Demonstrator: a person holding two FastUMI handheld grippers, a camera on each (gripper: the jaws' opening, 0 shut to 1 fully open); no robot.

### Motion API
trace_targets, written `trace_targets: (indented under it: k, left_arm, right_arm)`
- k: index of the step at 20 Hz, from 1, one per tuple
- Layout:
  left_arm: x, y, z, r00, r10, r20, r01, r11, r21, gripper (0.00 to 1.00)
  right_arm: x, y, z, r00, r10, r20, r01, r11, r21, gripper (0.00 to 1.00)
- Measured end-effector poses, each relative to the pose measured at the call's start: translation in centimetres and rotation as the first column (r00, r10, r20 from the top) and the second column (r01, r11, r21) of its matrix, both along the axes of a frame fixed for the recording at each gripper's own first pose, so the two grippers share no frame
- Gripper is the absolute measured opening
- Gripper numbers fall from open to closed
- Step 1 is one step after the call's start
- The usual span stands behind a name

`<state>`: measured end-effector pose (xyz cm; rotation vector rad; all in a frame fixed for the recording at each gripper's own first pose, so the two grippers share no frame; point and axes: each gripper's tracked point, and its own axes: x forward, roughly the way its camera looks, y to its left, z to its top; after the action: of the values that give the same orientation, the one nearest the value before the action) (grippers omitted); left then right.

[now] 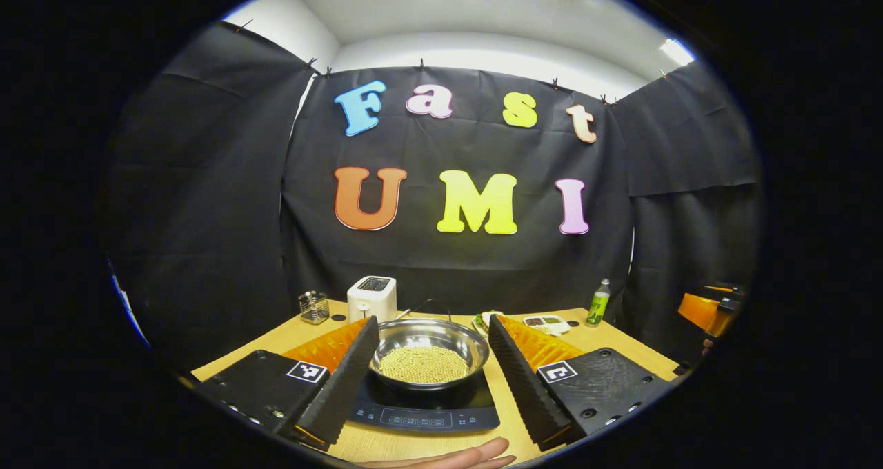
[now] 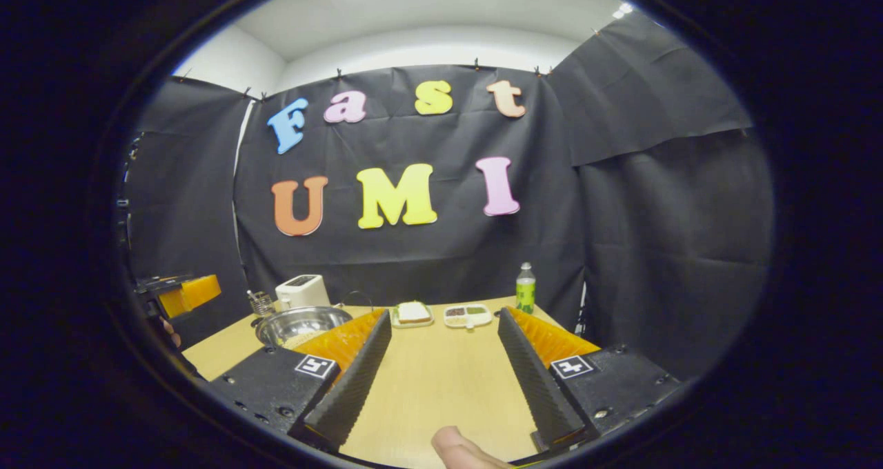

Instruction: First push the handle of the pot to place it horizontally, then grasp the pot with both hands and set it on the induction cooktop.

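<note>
In the left gripper view, the left gripper is held above the near edge of the wooden table with its jaws spread wide and nothing between them. Framed between the two fingers, but well beyond them, the pot is seen resting on the induction cooktop, which lies close to the table's near edge. The pot is filled with pale grains. A strip of bare tabletop is left on each side of the cooktop. Behind the pot, a white toaster and a wire holder are ranged along the far edge, with a green bottle and a divided dish to the right. A hand is seen at the bottom edge.

In the right gripper view, the right gripper is likewise held with its jaws wide apart and empty, over a broad open stretch of table. The pot is seen to the left, partly hidden behind one finger. A plate with a sandwich is set near the far edge.
</note>
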<state>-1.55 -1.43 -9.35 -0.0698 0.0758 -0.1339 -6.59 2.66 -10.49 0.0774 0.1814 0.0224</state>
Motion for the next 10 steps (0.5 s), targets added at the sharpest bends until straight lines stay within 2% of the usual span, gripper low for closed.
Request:
trace_targets:
  k: [4, 7, 8, 9, 10]
  left_arm:
    - [-1.8, -0.3, 1.8, 1.000, -0.001, 0.007, 0.001, 1.000, 0.015, 0.95]
    - [-3.2, -0.2, 3.5, 1.000, -0.006, 0.028, 0.005, 1.000, 0.030, 0.95]
    - [-3.6, 0.0, 3.8, 0.999, -0.005, 0.033, 0.004, 0.999, 0.038, 0.84]
    - [-3.8, 0.0, 4.4, 0.999, -0.003, 0.042, 0.002, 0.999, 0.045, 0.95]
    - [-4.0, 0.1, 4.9, 0.999, 0.000, 0.052, -0.003, 0.999, 0.050, 0.95]
  right_arm:
    - [-1.8, -0.8, 3.8, 0.996, 0.014, 0.083, -0.013, 1.000, -0.010, 0.97]
    - [-2.4, -2.3, 5.3, 0.993, -0.017, 0.113, 0.019, 1.000, -0.020, 0.97]
    - [-2.5, -2.6, 5.6, 0.993, -0.024, 0.119, 0.027, 0.999, -0.020, 0.97]
    - [-2.5, -2.6, 6.0, 0.992, -0.026, 0.122, 0.029, 0.999, -0.022, 0.96]
    - [-2.4, -2.8, 6.0, 0.992, -0.028, 0.121, 0.031, 0.999, -0.026, 0.97]
